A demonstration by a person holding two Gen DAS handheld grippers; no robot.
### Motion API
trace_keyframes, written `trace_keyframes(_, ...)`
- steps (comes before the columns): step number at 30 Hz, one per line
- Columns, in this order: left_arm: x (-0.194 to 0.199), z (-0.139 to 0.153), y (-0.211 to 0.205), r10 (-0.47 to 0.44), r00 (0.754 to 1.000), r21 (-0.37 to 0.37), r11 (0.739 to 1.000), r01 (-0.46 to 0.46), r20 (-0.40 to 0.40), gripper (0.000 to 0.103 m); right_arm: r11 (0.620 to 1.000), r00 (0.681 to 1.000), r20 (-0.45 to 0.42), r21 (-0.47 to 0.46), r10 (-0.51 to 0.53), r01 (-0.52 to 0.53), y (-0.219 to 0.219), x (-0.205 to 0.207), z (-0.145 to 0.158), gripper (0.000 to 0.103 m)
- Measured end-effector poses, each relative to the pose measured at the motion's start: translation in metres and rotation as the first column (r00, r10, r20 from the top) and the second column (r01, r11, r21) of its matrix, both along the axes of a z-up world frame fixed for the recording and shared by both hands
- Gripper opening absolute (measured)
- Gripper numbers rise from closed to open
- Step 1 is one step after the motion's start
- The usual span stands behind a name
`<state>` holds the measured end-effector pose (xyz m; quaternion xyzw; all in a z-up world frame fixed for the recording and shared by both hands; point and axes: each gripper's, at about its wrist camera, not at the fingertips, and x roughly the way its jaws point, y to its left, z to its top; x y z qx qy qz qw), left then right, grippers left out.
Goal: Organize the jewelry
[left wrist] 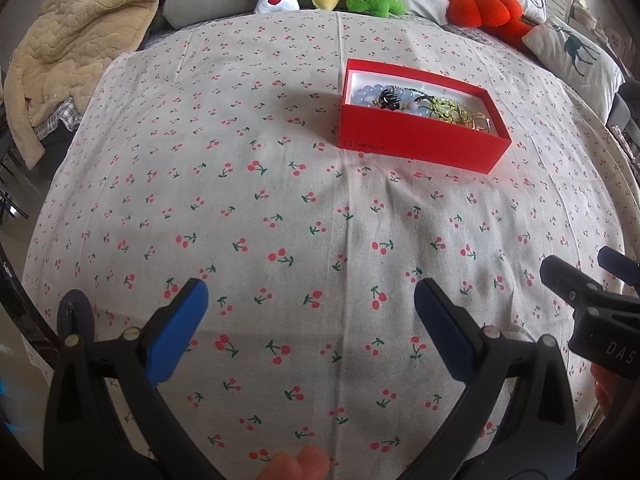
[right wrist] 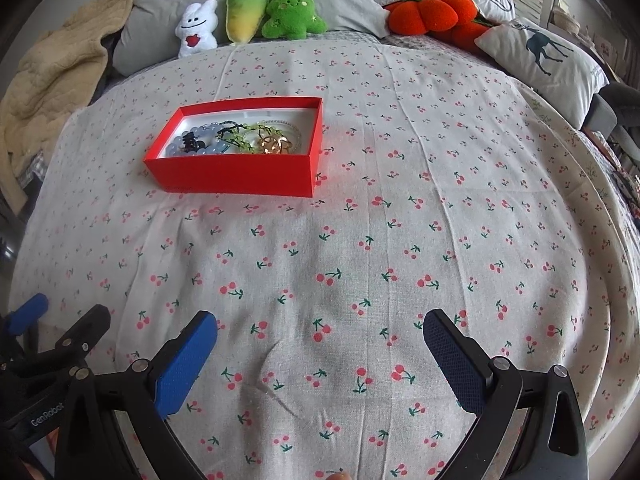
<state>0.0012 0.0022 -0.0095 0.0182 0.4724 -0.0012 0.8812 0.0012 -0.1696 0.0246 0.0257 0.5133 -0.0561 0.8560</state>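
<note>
On the cherry-print sheet, a red box holds tangled jewelry; both claws gape empty.

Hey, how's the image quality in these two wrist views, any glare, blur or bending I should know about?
Left wrist view: even daylight, strong fisheye bending of the cherry-print bedsheet, dark corners; the red cardboard jewelry box is sharp with a slight pink glow along its edge. Right wrist view: same bending; the box casts a soft reddish tint on the sheet; the beads inside are small but readable.
</note>
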Motion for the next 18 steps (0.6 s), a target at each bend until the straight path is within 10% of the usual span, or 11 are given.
trace_keyframes(18, -0.0002, 0.0003, 0.0007, 0.028, 1.000, 0.014, 1.000, -0.027, -0.014, 0.102, 1.000, 1.000, -0.009, -0.021, -0.003, 0.003, 0.0011, -0.0011, -0.0030, 0.103)
